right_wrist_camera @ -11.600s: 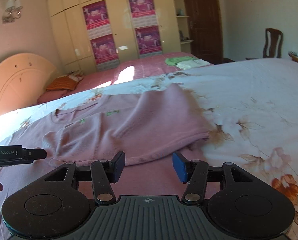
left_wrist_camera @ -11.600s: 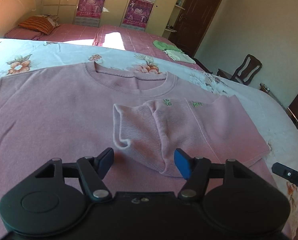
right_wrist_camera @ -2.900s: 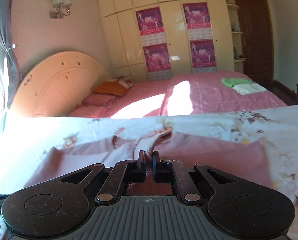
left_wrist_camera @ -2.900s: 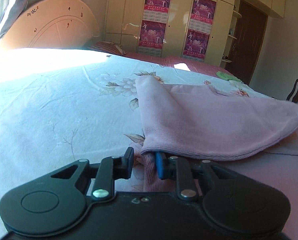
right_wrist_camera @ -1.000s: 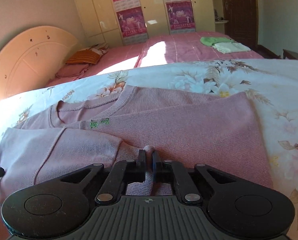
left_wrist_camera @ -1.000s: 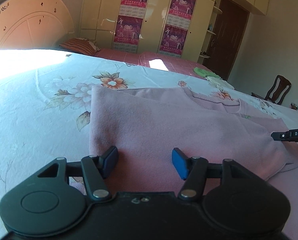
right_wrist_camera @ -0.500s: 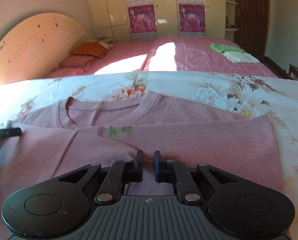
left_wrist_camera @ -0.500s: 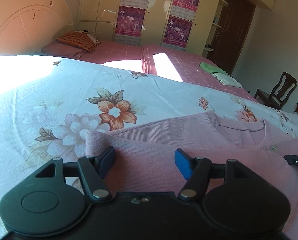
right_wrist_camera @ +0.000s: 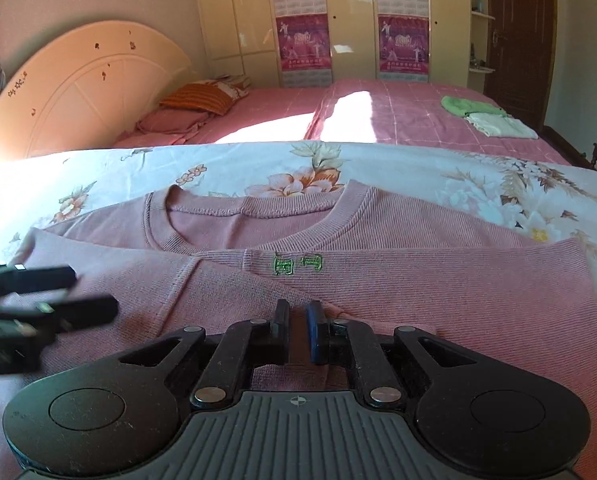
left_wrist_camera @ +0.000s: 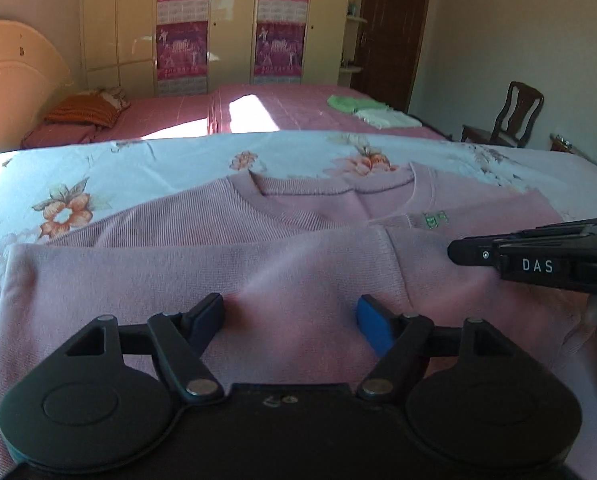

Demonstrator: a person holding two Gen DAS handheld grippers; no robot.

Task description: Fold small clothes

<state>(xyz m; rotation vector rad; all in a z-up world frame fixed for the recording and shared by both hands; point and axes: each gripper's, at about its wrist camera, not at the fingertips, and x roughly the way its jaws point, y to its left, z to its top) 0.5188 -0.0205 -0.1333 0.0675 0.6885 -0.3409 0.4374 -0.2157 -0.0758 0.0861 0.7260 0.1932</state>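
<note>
Sweater [left_wrist_camera: 282, 264] is lying on the bed [left_wrist_camera: 138, 168] with both sides folded in, left gripper [left_wrist_camera: 290, 318] jaws opening empty, right gripper [right_wrist_camera: 297, 330] jaws nearly together pinching fabric, final fold pending.

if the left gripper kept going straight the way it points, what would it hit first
Most likely the pink sweater: the left gripper tilts down over its folded panel, open jaws apart with only fabric ahead. How near is unclear.
</note>
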